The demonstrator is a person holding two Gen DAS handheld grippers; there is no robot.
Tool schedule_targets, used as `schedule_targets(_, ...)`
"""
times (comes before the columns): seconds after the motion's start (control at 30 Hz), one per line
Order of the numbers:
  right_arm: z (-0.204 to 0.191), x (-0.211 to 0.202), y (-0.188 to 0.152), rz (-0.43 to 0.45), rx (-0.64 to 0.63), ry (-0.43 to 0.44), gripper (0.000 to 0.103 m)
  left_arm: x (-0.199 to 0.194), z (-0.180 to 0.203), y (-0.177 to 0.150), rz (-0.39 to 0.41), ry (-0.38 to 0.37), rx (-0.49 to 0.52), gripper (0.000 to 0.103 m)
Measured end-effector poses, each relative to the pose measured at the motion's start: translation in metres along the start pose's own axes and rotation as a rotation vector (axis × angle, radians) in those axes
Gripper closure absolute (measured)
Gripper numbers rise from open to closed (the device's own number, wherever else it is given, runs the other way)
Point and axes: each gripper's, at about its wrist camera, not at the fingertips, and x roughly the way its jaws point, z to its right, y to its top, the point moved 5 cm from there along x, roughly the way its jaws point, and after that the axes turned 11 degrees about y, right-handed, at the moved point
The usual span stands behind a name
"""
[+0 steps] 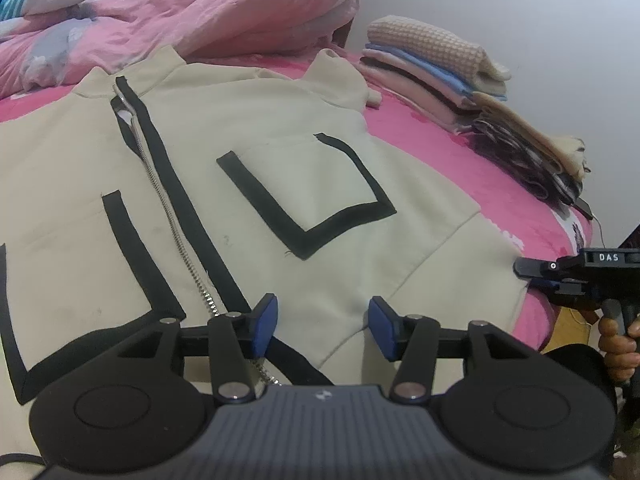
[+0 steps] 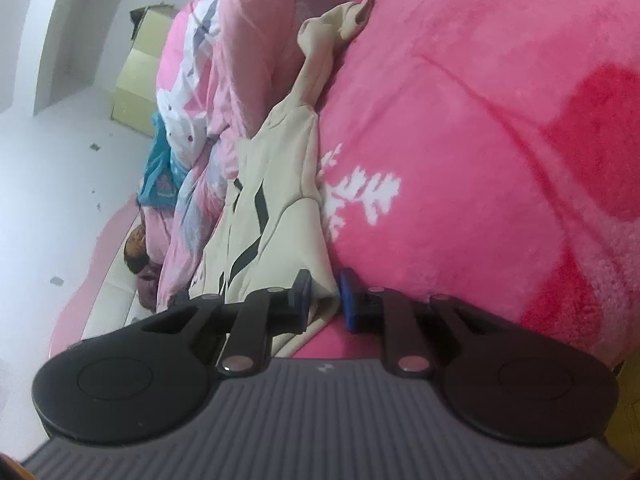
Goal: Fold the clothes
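A cream jacket (image 1: 280, 120) with black trim and a metal zipper (image 1: 168, 208) lies spread front-up on the pink bed. My left gripper (image 1: 324, 326) hovers open just over its lower hem beside the zipper, its blue pads wide apart and pressing on nothing. At the jacket's right edge my right gripper (image 1: 528, 270) reaches in sideways, held by a hand (image 1: 618, 340). The right wrist view shows that gripper (image 2: 325, 300) with its blue pads shut on a fold of the jacket's (image 2: 288, 168) cream edge.
A stack of folded clothes (image 1: 440, 68) sits at the bed's far right by the wall. A crumpled pink quilt (image 1: 180, 4) is heaped behind the jacket's collar. The fleecy pink blanket (image 2: 480, 120) covers the bed. A cardboard box (image 2: 140, 80) stands beyond the bed.
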Motion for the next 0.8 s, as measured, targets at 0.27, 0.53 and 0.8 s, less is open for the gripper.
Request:
schedule_targets(0.27, -0.009, 0.01, -0.001, -0.015, -0.093, -0.031, 0.088, 0.001, 0.011, -0.002, 0.01, 0.047, 0.04, 0.044)
schedule_targets(0.53, -0.028, 0.021, -0.009, -0.02, -0.223, -0.089, 0.085, 0.001, 0.02, -0.007, 0.032, 0.067, 0.09, 0.033)
schedule_targets(0.8, -0.032, 0.023, -0.013, 0.005, -0.237, -0.168, 0.094, 0.004, 0.027, -0.008, 0.049, 0.077, 0.068, 0.021)
